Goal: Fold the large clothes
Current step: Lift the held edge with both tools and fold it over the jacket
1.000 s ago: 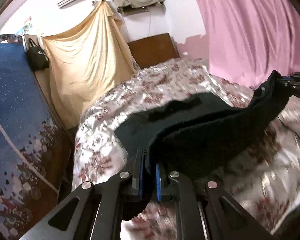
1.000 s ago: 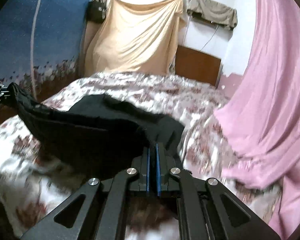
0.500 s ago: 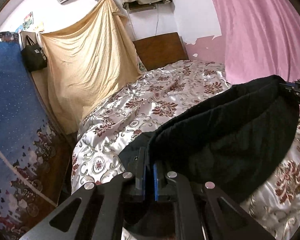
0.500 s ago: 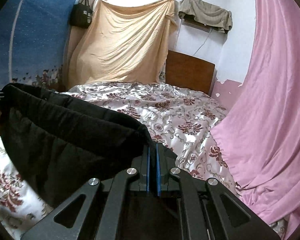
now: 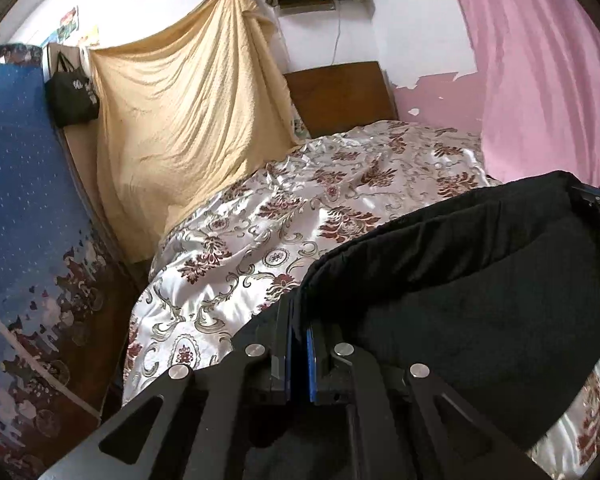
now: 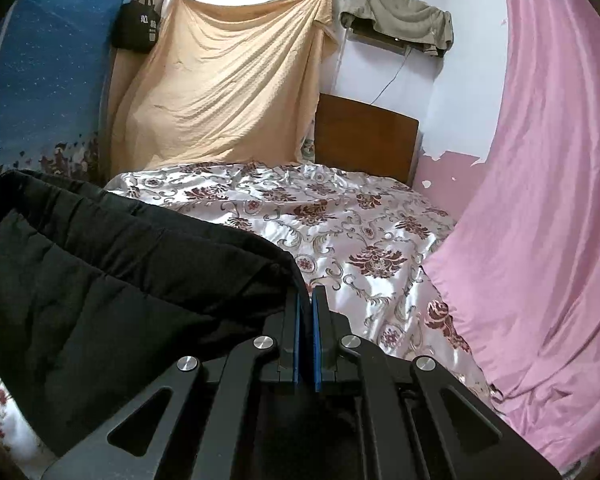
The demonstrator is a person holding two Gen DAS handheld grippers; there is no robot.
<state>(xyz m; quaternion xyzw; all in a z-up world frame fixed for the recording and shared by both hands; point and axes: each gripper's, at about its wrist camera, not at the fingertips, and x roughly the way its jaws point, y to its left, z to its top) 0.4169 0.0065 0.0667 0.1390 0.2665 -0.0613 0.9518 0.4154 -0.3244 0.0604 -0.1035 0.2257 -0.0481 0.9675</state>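
Black, heavy-looking padded garment (image 5: pixel 460 292) hangs slung between the left gripper (image 5: pixel 298 328) and right gripper (image 6: pixel 307 312), each clamped narrowly on an edge above the floral bedspread (image 6: pixel 340 220); uneven tension could slip a corner out; the fold would skew.

The black garment (image 5: pixel 452 292) I'm folding is thick, soft and matte, with a faint quilted look on its inner face. It hangs slack between its two pinched top corners, sagging in a broad curve. In my left view it fills the lower right of the frame, its doubled top edge running from bottom centre up to the right edge. In my right view (image 6: pixel 112 280) it fills the lower left, the folded rim sloping from the left edge down to bottom centre. Its lower part droops out of sight.
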